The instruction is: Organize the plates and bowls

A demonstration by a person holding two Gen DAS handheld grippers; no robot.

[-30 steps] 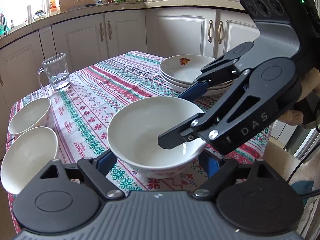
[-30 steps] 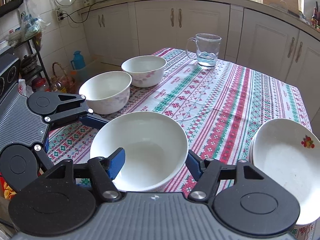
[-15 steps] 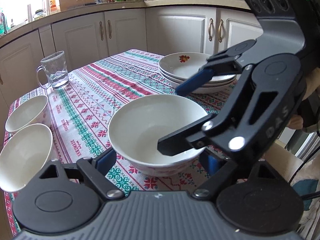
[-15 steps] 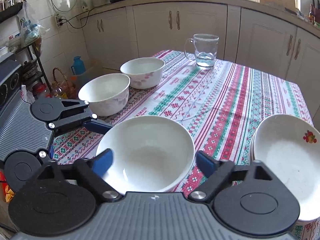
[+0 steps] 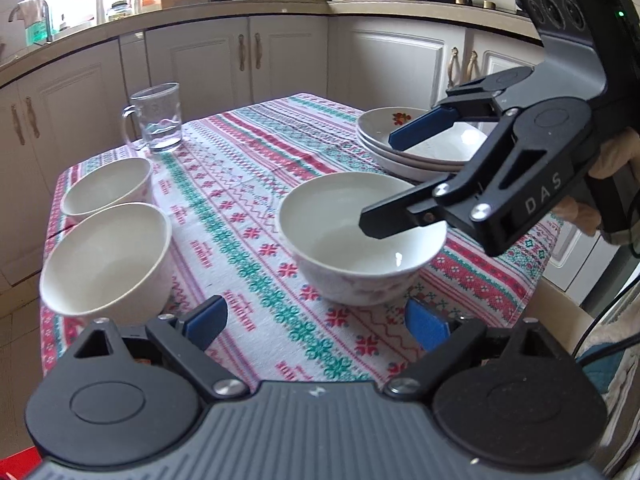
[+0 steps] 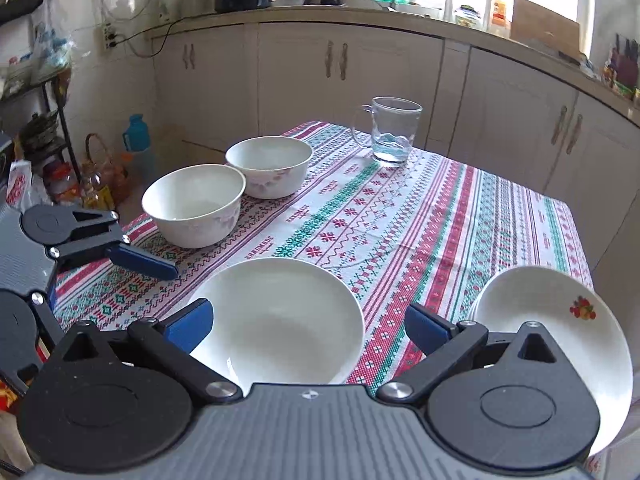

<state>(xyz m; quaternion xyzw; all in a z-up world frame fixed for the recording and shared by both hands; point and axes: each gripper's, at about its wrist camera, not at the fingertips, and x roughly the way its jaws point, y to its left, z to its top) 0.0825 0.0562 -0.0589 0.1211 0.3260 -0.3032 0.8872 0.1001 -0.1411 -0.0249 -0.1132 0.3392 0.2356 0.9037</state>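
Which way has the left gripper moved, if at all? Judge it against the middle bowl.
Yes. The left gripper backed away from the bowl: a second ago the bowl sat between its jaws, now it stands beyond their tips.

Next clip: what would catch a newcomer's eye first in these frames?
The loud red-and-green patterned tablecloth dominates. On it, a wide white bowl sits near the front edge, with the open right gripper hanging over it, one finger above the bowl and the other above the stack of plates behind. Two more white bowls sit side by side at the table's far-left edge in the right wrist view, near a glass mug.
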